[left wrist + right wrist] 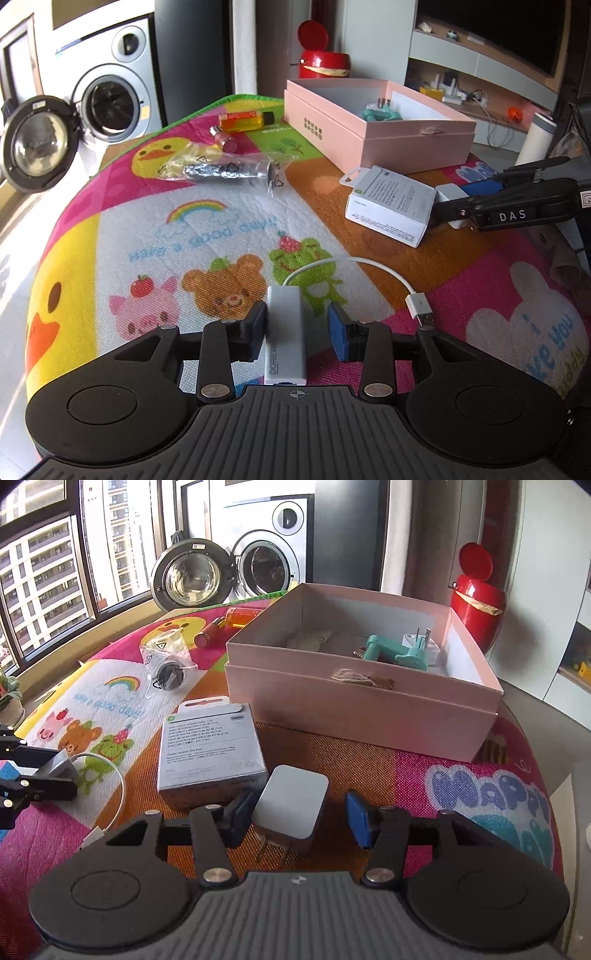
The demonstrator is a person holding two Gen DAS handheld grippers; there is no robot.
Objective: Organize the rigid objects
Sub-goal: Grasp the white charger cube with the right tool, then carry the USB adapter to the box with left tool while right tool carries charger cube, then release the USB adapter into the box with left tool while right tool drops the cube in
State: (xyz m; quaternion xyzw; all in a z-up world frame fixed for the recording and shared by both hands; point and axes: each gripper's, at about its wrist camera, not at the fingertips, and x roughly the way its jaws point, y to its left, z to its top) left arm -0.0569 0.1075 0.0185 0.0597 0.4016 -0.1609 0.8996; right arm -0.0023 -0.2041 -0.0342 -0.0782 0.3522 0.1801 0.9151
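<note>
Right wrist view | pink box [362,709] held two items; six remained outside | right gripper [295,818] narrow, straddling charger [290,806], ungripped | left gripper [297,332] narrow, straddling adapter [286,332], ungripped

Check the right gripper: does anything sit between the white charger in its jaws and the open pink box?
Nothing visible does. The white charger sits between the open pads of the right gripper, and bare mat lies between it and the pink box. The grey carton lies off to the left of that path.
</note>
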